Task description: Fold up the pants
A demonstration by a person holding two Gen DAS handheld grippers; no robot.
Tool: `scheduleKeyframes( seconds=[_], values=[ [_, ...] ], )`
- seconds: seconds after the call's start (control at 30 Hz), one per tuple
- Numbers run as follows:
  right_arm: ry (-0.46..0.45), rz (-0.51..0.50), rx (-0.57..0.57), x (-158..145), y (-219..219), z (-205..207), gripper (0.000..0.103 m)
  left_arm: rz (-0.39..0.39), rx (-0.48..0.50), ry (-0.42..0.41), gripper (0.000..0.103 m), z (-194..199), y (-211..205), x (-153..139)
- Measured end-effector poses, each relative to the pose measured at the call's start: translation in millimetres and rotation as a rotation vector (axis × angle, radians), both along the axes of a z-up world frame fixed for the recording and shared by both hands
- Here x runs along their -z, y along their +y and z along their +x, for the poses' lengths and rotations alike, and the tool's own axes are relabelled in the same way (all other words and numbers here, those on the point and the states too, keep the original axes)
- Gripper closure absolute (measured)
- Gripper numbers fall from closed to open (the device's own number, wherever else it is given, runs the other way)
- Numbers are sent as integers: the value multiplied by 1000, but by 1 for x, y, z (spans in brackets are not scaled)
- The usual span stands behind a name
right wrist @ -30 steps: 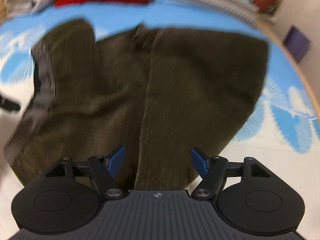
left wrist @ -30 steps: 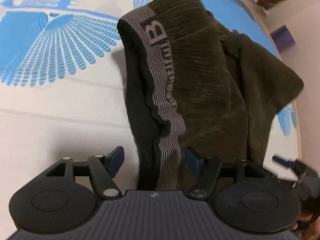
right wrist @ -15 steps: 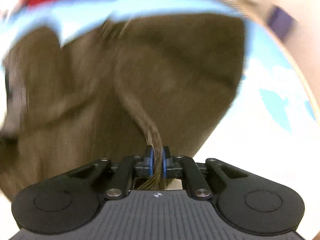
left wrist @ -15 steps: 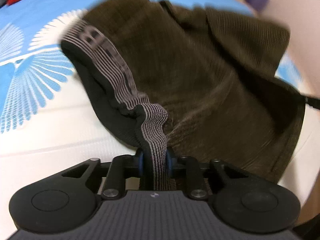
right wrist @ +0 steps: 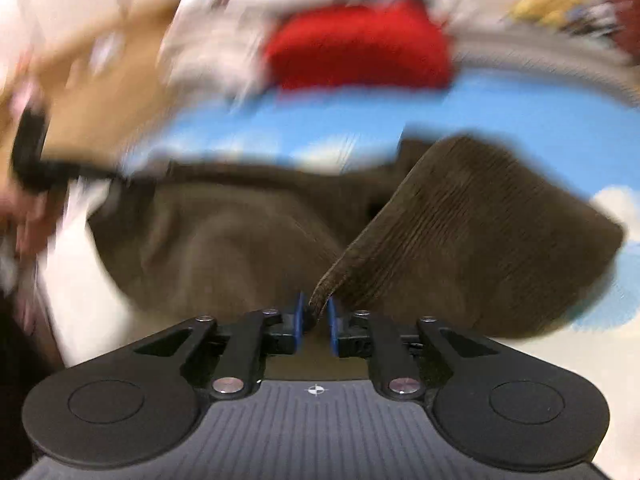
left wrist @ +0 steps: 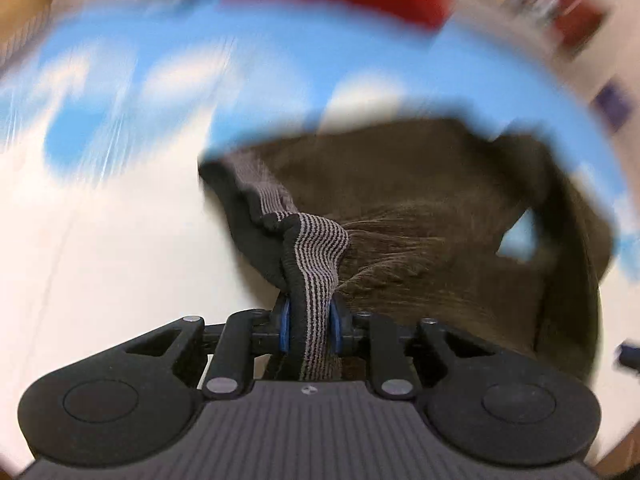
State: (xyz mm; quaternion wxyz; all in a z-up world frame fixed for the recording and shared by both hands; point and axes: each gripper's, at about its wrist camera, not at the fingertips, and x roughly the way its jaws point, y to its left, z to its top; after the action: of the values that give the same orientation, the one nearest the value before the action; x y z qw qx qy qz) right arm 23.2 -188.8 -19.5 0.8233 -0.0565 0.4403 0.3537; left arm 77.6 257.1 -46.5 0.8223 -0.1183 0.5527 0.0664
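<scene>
A home bedroom, blue-and-white patterned bedsheet (left wrist: 280,60); heaped red garment (right wrist: 356,48), cluttered shelf behind

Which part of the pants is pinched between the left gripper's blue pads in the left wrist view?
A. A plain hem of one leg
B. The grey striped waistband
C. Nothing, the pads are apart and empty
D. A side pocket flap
B: the left gripper is closed on the grey striped waistband of the pants, which bunches up between the blue pads.
</scene>
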Motion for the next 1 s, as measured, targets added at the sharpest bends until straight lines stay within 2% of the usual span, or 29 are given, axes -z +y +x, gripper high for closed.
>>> scheduleKeyframes(
  seconds=[0.03,0.1,0.13,0.17,0.27,0.33,0.43,0.53,0.6,0.77,0.93,1.0],
  values=[
    [-7,-32,-18,2,5,-5,89,11,-1,47,82,-1,6,9],
    [-21,-29,6,0,9,-1,89,39,-36,40,82,-2,16,12],
    [-22,0,48,-4,6,4,88,26,-58,27,76,0,20,10],
    [-24,24,95,-9,4,11,88,-9,-86,14,65,0,26,10],
    [-24,88,290,-7,-13,35,87,-71,-134,22,54,10,37,11],
    [-8,96,415,14,-12,63,76,-84,-152,35,47,17,40,15],
    [35,67,540,40,-4,89,68,-110,-150,66,41,27,39,24],
    [64,33,591,63,2,109,59,-98,-143,93,38,34,40,32],
    [64,11,603,78,26,132,53,-79,-132,113,36,38,41,41],
    [3,-50,612,99,48,172,37,-77,-88,142,30,39,42,51],
    [-34,-134,614,117,65,193,35,-85,-73,148,29,40,41,55],
    [-43,-180,618,121,70,197,38,-74,-64,153,29,42,39,57]
  ],
)
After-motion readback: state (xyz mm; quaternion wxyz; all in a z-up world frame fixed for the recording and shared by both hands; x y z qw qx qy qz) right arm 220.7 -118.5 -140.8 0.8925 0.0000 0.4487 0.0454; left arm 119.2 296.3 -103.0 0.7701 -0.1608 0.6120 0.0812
